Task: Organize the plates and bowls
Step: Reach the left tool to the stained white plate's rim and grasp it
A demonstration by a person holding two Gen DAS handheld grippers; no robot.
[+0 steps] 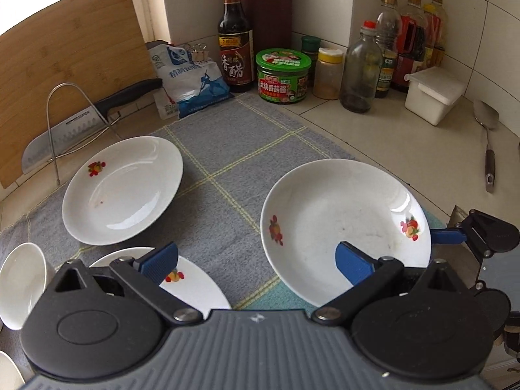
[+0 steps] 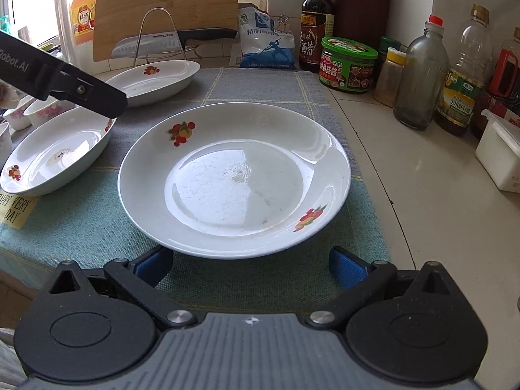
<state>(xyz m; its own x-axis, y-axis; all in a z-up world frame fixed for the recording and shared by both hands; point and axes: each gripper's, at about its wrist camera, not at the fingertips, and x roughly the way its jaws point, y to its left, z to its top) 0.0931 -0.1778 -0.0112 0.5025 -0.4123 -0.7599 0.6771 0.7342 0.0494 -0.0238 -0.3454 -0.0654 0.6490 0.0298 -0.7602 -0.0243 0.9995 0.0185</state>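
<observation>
While our right gripper hangs w/ fingers wide at the near rim of a white ceramic plate w/ fruit decals, nothing is gripped. That plate sits on the grey-green checked cloth on the bench. Our left gripper is also spread wide, empty, above a second white plate.

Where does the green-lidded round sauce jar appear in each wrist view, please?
Left wrist view: the green-lidded round sauce jar stands upper centre, right of the dark vinegar bottle.
Right wrist view: the jar stands upper right, past the grey checked mat's far corner.
Shared landmark: the vinegar bottle directly left of it.
</observation>
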